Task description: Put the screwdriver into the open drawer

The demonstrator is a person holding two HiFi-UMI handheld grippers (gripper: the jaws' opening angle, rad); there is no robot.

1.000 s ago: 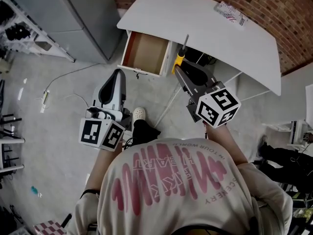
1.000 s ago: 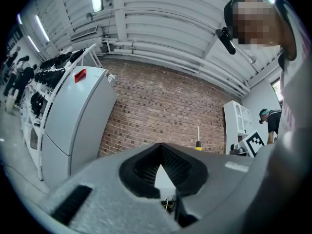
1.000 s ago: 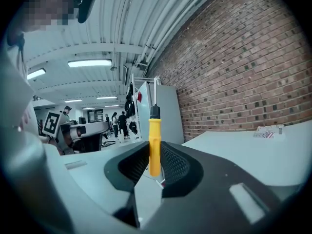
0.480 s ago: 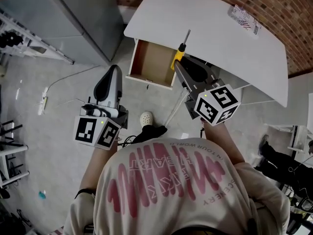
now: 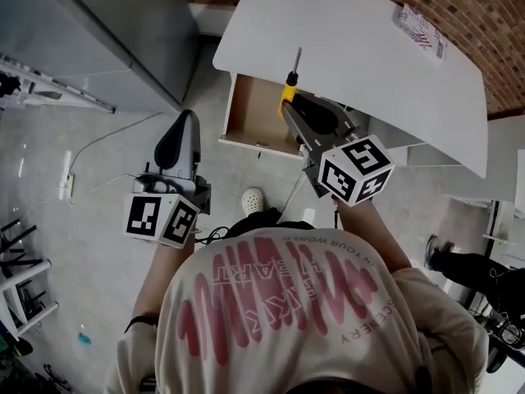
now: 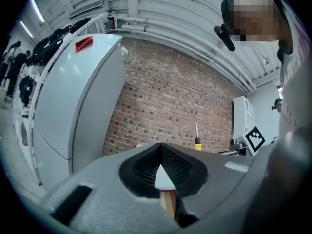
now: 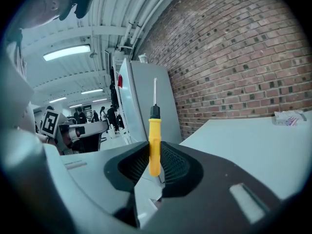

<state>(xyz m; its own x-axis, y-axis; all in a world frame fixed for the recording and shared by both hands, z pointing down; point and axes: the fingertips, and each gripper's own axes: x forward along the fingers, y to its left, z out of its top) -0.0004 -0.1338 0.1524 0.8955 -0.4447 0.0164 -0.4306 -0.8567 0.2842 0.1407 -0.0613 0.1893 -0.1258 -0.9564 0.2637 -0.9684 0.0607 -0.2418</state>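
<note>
The right tool [image 5: 288, 107] pinched the screwdriver [image 5: 288, 89] by its yellow handle. In the right gripper view the handle [image 7: 154, 140] stood upright between the two ribbed pads, which pressed on it from either side. The black collar and thin metal shaft rose above the pads. From the head view, the screwdriver was held in the air, not in the drawer. Its handle appeared over the right end of the open drawer [image 5: 250, 109], and its shaft pointed far, crossing the near edge of the white tabletop [image 5: 361, 64].

The drawer stood pulled out under the tabletop's left end, its bare wooden bottom showing. A small printed packet [image 5: 421, 31] lay on the tabletop's far right, close to the brick wall [image 5: 492, 23].

The left tool [image 5: 185, 117] was to the left of the drawer and nearer than it, over the grey floor [image 5: 98, 162]. In the left gripper view its jaws [image 6: 161, 152] were pressed together at the tips with nothing between them. A tall grey cabinet [image 5: 107, 31] stood at the far left. A light shoe [image 5: 253, 198] rested on the floor, near the drawer.
</note>
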